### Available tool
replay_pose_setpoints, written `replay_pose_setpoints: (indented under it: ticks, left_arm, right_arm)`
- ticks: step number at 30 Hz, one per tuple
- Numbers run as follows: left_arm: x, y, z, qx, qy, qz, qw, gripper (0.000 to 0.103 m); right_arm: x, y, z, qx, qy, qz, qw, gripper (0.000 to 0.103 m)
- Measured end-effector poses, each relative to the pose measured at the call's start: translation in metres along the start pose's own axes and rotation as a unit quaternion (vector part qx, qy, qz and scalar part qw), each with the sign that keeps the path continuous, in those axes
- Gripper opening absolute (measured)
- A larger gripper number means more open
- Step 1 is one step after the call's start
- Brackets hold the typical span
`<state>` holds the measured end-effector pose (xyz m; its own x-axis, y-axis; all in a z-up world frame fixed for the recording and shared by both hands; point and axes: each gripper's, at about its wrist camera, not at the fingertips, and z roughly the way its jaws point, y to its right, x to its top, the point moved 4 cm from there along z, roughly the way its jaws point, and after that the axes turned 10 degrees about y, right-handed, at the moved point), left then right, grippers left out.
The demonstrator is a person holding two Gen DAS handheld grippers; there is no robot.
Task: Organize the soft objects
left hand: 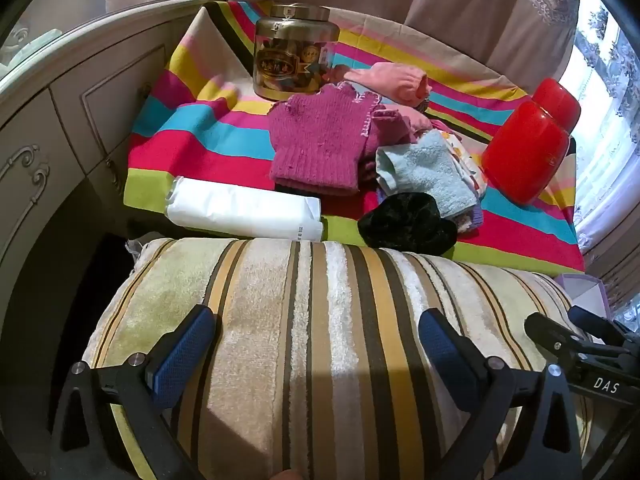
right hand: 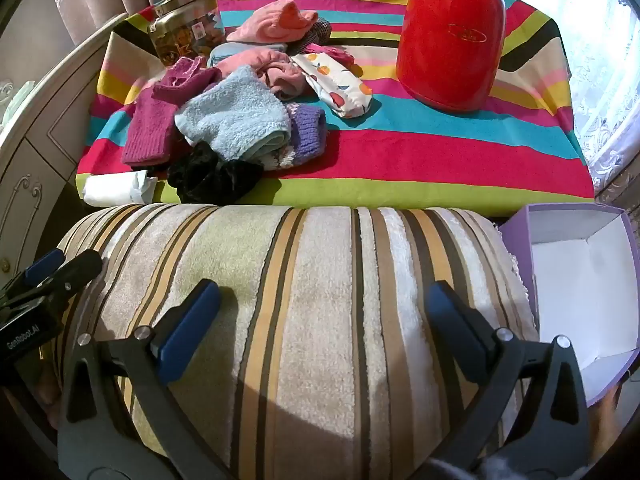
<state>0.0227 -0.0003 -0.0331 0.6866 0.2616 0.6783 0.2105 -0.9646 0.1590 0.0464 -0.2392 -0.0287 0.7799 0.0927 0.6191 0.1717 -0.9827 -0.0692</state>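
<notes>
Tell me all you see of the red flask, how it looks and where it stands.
The red flask is glossy, hard-looking, with a wide rounded body, a narrower top above a thin gold ring, and a small gold emblem on its side. It stands upright on the striped cloth, at the far right, apart from the pile of socks. Nothing else touches it.

striped cushion (right hand: 304, 320) blocks near edge, bare cloth (right hand: 420, 148) before red flask (right hand: 450, 36)

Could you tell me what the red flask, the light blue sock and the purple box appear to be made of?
Red flask: glossy, hard, likely lacquered metal or plastic; it shows sharp highlights.
Light blue sock: fluffy, fleecy knit; nubbly pile.
Purple box: probably matte cardboard, with folded white inner flaps.
</notes>
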Motion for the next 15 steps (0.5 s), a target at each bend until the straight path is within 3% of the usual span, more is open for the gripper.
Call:
replay_pose_setpoints:
  ticks: [15]
  left_arm:
    - [0.0003,-0.0008,0.0000,0.001,0.004,0.003,1.0000,0.103]
  right_arm:
    - [0.0005,-0.0002,0.0019,-0.003,-0.003,0.000,1.000,0.103]
